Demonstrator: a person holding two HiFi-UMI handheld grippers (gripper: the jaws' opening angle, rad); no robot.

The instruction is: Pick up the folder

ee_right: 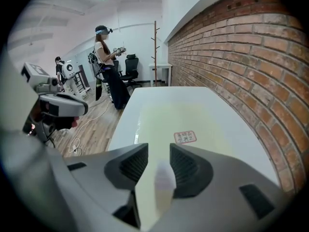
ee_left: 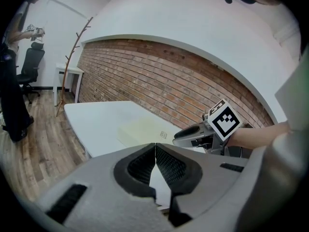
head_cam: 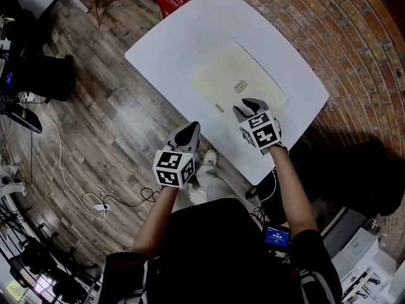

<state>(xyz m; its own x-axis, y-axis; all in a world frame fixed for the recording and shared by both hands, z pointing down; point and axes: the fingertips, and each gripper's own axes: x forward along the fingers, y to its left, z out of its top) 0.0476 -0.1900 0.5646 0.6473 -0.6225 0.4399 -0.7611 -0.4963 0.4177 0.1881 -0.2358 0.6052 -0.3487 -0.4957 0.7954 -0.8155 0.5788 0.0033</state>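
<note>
Folder [head_cam: 237, 84]: pale yellow, flat on white table [head_cam: 183, 40], near edge just below right hand-held gripper [head_cam: 248, 108]. Looks thin, light, bendy, probably slick; no height to pinch. Best hold judged: near edge, one jaw slid underneath. Right jaws spread, empty. Left hand-held gripper [head_cam: 188, 133] pressed together, empty, beside table.

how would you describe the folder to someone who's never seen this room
Find the white table beside the brick wall. Lying flat on it is the folder, a thin rectangle; its pale yellow colour against the white top and a small reddish label on its face set it apart.
</note>
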